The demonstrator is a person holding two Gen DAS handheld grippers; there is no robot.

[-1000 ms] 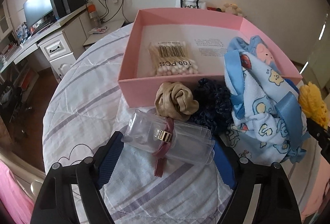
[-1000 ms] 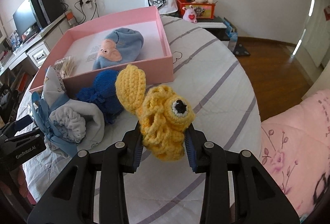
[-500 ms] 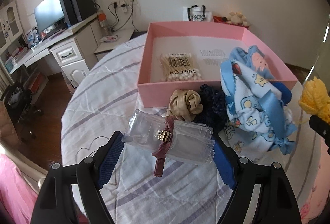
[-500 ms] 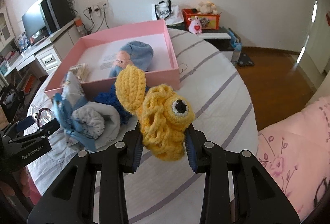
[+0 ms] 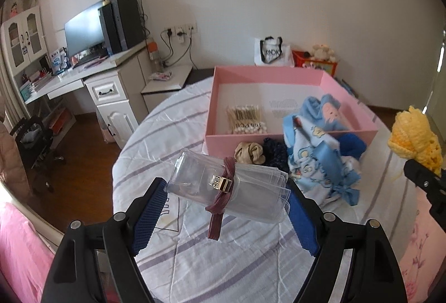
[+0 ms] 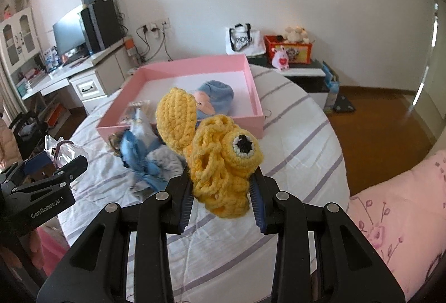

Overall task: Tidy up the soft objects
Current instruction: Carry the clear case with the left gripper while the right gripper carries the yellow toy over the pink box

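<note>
The task looks partly done. In the pink box (image 5: 292,74) lie cotton swabs (image 5: 246,119) and a blue plush (image 6: 216,95). The left claw (image 5: 224,200) pinches a clear pouch roll (image 5: 228,186) above the worktop (image 5: 156,141); the right claw (image 6: 223,195) pinches a yellow crochet toy (image 6: 220,160), also in the air. Baby clothes (image 5: 317,160), a beige scrunchie (image 5: 249,152) and a dark scrunchie (image 5: 274,154) lie outside, against the box's near wall.
</note>
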